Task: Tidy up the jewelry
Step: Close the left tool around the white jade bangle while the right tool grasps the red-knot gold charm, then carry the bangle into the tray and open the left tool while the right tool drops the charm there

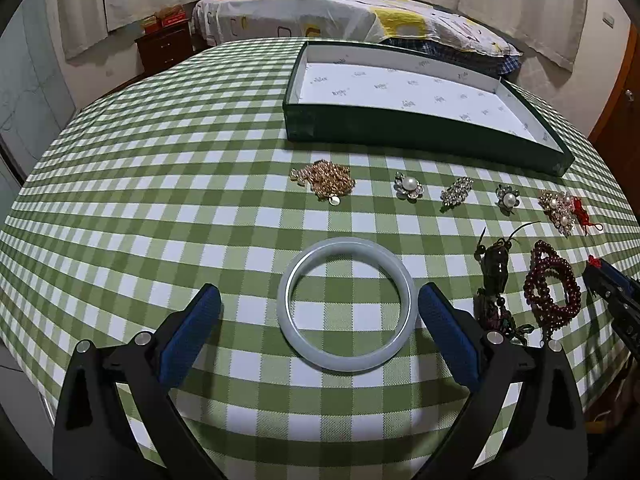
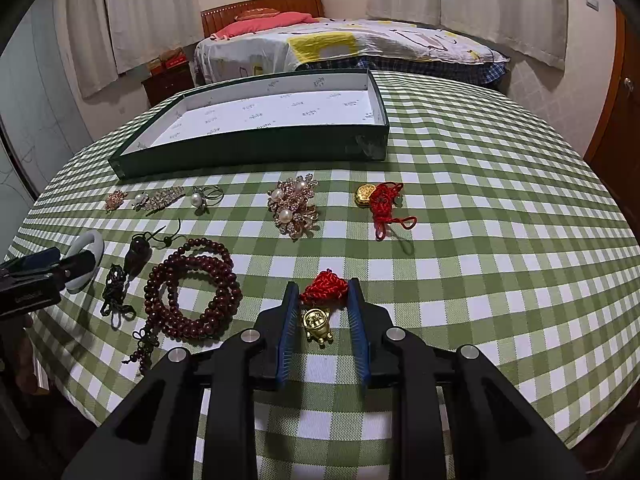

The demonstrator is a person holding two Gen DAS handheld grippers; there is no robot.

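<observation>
Green-and-white checked cloth covers the table, and on it the jewelry lies spread in front of a shallow dark green tray with a white printed lining, which holds nothing. The left gripper hangs low over the cloth with its 2 blue-padded fingers spread wide; a pale jade bangle lies flat between them, the right pad just beside its rim and the left pad clear of it, so nothing is grasped. The right gripper has its fingers drawn in narrow around a red knotted charm with a small gold figure hanging from it; both pads sit against the sides of the red knot, while the gold figure lies on the cloth in the gap between the fingers. Just to the left of that gripper is a coil of dark red beads, and further left a dark pendant on black cord. Nearer the tray runs a row of pieces: a pearl and rhinestone brooch, a second red knot with a gold piece, a pearl ring, a rhinestone clip, and, in the left wrist view, a heap of gold chain. Beyond the table stands a bed with a patterned cover.
</observation>
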